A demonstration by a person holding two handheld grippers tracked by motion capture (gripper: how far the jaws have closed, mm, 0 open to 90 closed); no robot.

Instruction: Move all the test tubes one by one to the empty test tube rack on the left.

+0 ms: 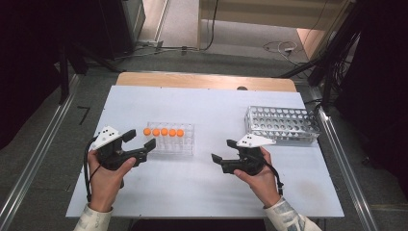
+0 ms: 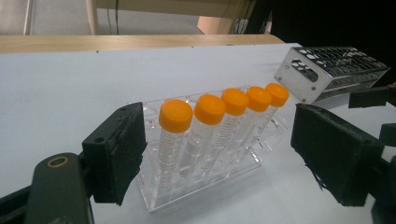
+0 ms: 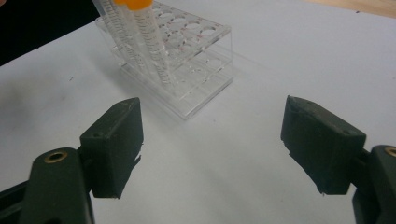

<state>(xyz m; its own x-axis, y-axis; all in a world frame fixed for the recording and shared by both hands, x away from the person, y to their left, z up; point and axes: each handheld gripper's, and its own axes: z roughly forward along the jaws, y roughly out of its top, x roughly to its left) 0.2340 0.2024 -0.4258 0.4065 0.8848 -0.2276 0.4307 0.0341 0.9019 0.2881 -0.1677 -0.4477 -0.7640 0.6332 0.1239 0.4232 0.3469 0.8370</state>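
A clear plastic rack (image 1: 171, 144) stands mid-table and holds a row of several tubes with orange caps (image 1: 164, 132). My left gripper (image 1: 142, 138) hovers just left of it, open, with nothing between the jaws. In the left gripper view the capped tubes (image 2: 210, 109) and the clear rack (image 2: 159, 196) stand a short way beyond my left gripper (image 2: 224, 154). My right gripper (image 1: 222, 150) is open and holds nothing, a little to the right of the rack. From my right gripper (image 3: 210, 149) the clear rack (image 3: 201, 88) and a tube (image 3: 149, 42) lie ahead to the left.
A perforated metal rack (image 1: 283, 124) with no tubes in it sits at the back right of the white table (image 1: 192, 101); the same metal rack (image 2: 327, 70) is at the upper right of the left gripper view. A wooden strip edges the far side. Cables lie on the floor beyond.
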